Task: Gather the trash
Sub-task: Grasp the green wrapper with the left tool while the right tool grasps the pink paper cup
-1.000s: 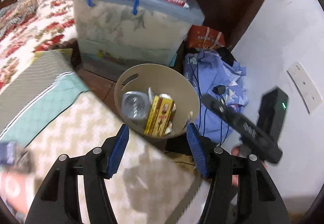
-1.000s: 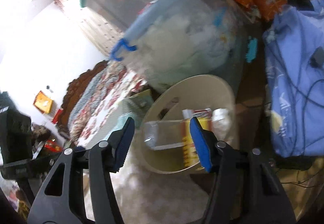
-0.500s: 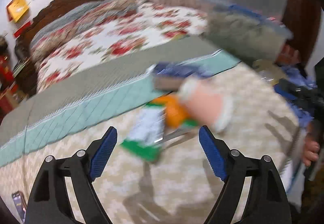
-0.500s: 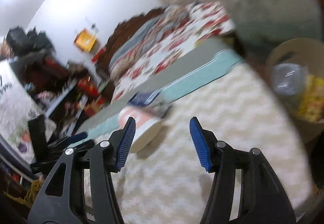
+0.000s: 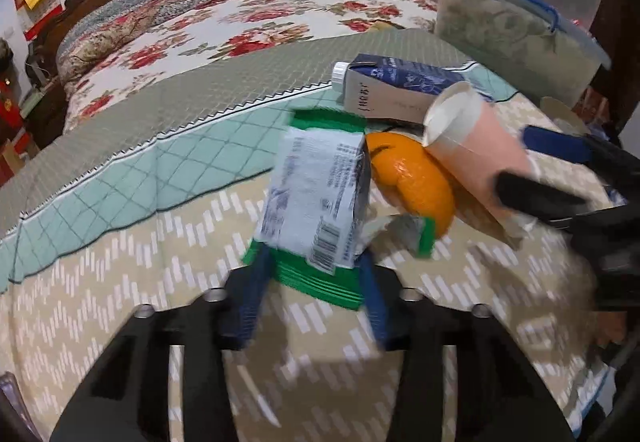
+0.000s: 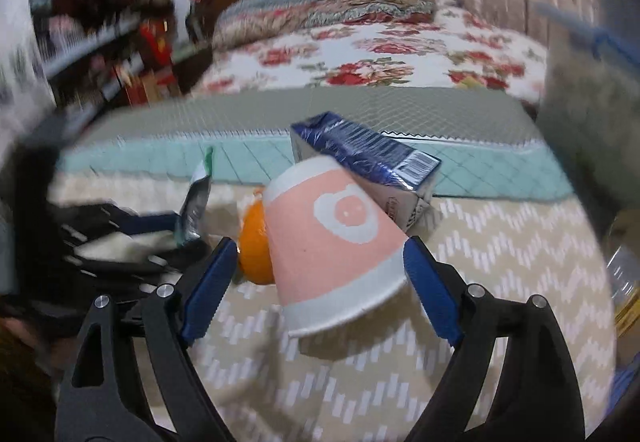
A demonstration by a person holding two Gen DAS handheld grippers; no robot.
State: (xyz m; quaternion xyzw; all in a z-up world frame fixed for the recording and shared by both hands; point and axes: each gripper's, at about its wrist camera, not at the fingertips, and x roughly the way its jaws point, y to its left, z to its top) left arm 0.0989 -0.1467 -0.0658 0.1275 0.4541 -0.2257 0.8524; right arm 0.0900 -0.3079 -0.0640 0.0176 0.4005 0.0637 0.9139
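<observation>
Trash lies on the bed's zigzag blanket [image 5: 120, 282]. A green and white wrapper [image 5: 316, 210] stands between the blue pads of my left gripper [image 5: 312, 306], which is closing around its lower edge; motion blur hides whether they touch it. A pink paper cup [image 6: 332, 238] lies on its side between the open fingers of my right gripper [image 6: 316, 290], its base toward the camera. The cup [image 5: 476, 158] also shows in the left wrist view. An orange peel [image 5: 412, 182] and a navy milk carton [image 5: 396, 90] lie behind them.
A clear storage bin with a blue handle [image 5: 516, 22] stands past the bed's right end. The beige trash basket's rim [image 5: 560, 114] peeks out below it. A floral quilt [image 5: 240, 26] covers the far bed. Cluttered shelves [image 6: 100, 42] are at left.
Both grippers have swung away from the trash basket to the pile on the bed. The left has narrowed around the wrapper. The right has moved up around the pink cup.
</observation>
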